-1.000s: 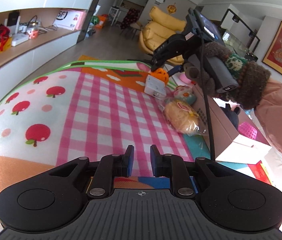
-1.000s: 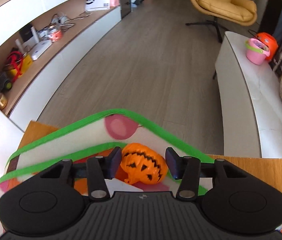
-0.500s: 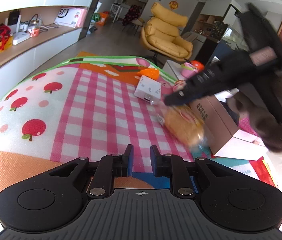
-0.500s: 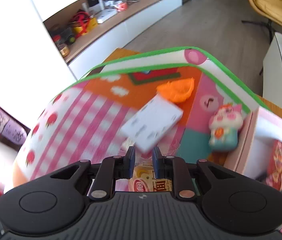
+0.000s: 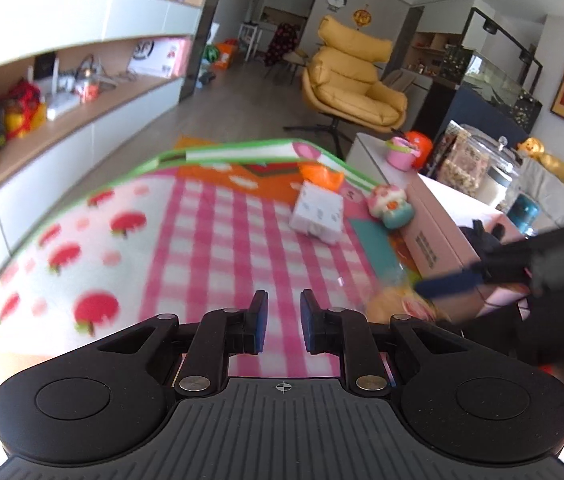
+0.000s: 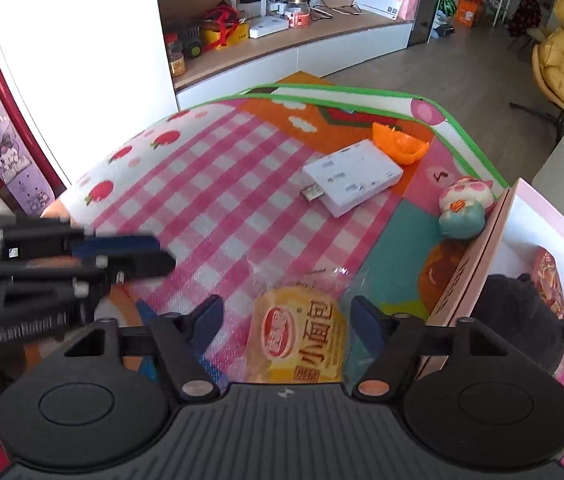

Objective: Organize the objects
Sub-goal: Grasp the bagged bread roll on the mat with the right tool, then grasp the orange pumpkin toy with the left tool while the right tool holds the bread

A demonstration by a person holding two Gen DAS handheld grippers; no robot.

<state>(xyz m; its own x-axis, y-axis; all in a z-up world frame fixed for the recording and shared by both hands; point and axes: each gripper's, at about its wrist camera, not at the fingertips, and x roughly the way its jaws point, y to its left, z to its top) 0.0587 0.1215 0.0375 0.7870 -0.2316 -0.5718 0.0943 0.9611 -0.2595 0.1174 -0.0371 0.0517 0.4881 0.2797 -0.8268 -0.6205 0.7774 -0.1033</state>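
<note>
Some toys already lie in the pink box (image 6: 478, 256), while the right gripper (image 6: 286, 320), jaws opening, straddles the wrapped bread (image 6: 302, 336) on the mat (image 6: 209, 184) without pressing it, and the left gripper (image 5: 284, 322) holds nothing, its jaws nearly together.

Mat (image 6: 209, 184) with bun (image 6: 302, 336), hub (image 6: 352, 176), box (image 6: 478, 256)

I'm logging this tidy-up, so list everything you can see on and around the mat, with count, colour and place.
mat: one, pink check, covers table
bread pack: one, yellow, between right fingers, not gripped
USB hub: one, white, mid mat
pumpkin: one, orange, behind hub
piggy toy: one, pink and teal, against box
box: one, pink, right of mat
plush: one, black, in box
left gripper: nearly shut, empty
right gripper: opening
</note>
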